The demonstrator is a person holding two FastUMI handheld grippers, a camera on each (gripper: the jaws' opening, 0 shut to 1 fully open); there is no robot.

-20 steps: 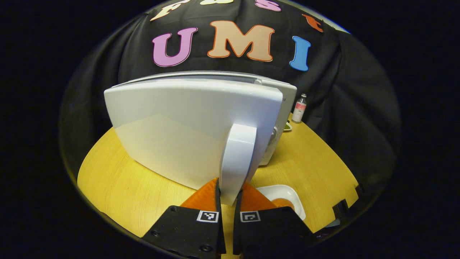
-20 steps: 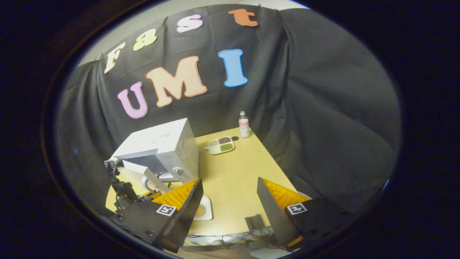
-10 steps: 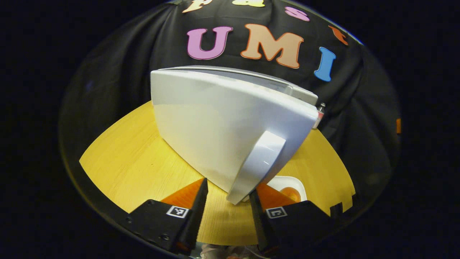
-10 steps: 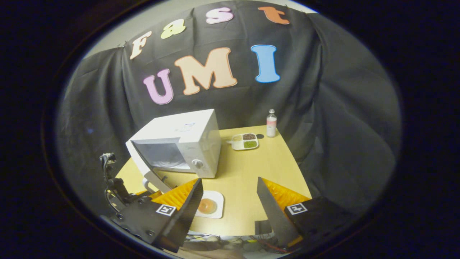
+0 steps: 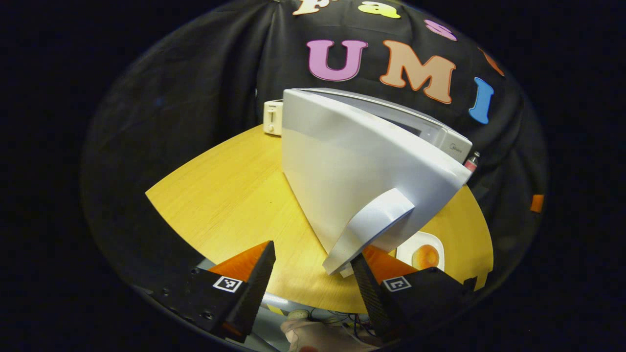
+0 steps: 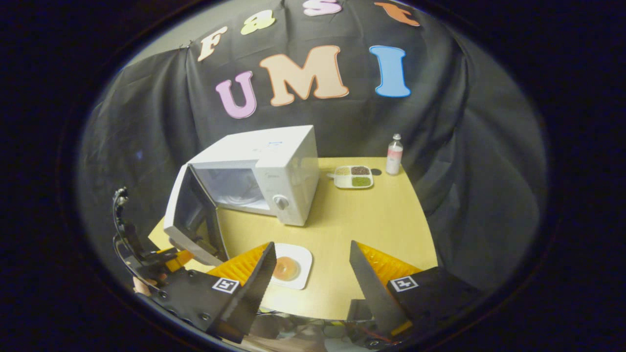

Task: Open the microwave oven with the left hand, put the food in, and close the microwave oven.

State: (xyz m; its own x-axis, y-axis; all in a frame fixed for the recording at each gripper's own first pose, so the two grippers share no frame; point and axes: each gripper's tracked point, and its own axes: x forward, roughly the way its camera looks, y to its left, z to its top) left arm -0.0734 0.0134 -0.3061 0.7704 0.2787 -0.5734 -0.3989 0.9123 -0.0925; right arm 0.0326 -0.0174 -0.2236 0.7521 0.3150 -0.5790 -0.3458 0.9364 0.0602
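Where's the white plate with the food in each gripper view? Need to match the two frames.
Left gripper view: plate with the food sits low right, partly hidden behind the open microwave door's handle.
Right gripper view: same plate is low center, on the table between this gripper's fingers, nearer the left one.
Shared landmark: the open microwave door, standing just left of the plate in both views.

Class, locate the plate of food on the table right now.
In the right gripper view, the plate of food sits near the table's front edge, ahead of the open microwave, between the right gripper's fingers.
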